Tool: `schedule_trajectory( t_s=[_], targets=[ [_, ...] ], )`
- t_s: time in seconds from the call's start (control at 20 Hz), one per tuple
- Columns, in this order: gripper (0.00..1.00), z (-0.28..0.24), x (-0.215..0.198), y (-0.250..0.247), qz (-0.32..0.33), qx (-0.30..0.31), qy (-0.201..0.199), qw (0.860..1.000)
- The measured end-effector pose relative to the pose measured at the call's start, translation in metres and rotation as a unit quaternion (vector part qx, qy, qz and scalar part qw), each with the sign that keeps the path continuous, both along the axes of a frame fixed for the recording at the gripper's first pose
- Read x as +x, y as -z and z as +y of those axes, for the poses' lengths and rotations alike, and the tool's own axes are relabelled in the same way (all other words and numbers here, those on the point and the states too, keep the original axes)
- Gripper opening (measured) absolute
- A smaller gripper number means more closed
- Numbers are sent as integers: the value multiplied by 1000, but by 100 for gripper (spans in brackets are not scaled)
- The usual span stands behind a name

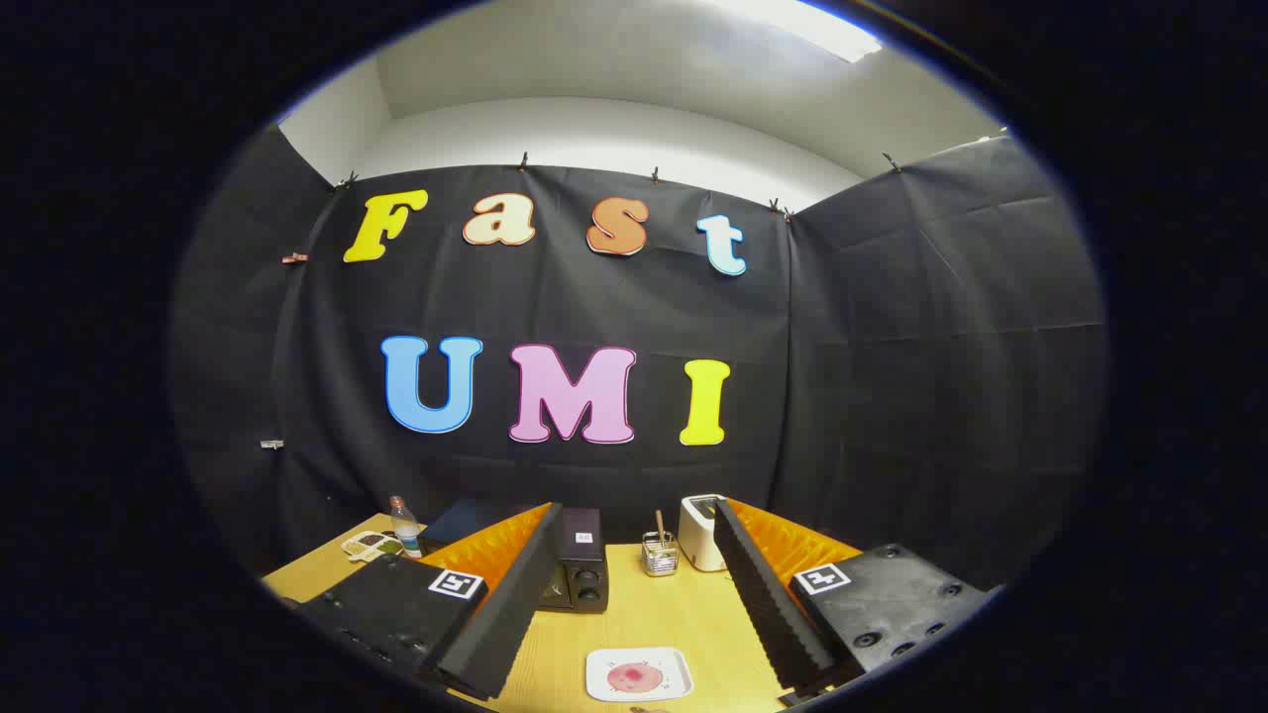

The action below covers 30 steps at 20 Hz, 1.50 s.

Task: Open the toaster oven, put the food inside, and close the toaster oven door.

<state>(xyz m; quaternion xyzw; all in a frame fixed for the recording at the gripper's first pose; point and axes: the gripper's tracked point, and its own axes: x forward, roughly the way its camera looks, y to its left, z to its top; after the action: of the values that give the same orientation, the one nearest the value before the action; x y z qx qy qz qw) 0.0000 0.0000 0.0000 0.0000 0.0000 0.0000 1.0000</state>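
A black toaster oven (578, 572) stands on the wooden table (684, 614), half hidden behind my left finger, its knobs facing me and its door side out of sight. A round pink piece of food (635, 677) lies on a small white square plate (639, 673) between my fingers, close in front. My gripper (634, 634) is open and held above the table, with nothing between its fingers.
A white pop-up toaster (700, 532) stands beyond my right finger, with a small clear holder (659, 555) of sticks beside it. Far left on the table are a plastic bottle (404, 525), a dark box (461, 520) and a card with coloured patches (369, 545).
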Motion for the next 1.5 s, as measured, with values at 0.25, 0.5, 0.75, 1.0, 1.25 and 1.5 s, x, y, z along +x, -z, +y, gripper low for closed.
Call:
schedule_trajectory(
  t_s=[0.25, 0.5, 0.75, 1.0, 1.25, 1.5],
  targets=[
    [98, 6, 4, 0, -2, -13, -9, 1000],
    [98, 10, 9, 4, 3, -18, -13, 1000],
    [98, 13, 16, 6, 5, -18, -10, 1000],
    [98, 21, 19, 13, 15, -16, -7, 1000],
    [98, 35, 15, 17, 19, -25, -4, 1000],
    [98, 48, 24, 24, 29, -18, -6, 999]
  ],
)
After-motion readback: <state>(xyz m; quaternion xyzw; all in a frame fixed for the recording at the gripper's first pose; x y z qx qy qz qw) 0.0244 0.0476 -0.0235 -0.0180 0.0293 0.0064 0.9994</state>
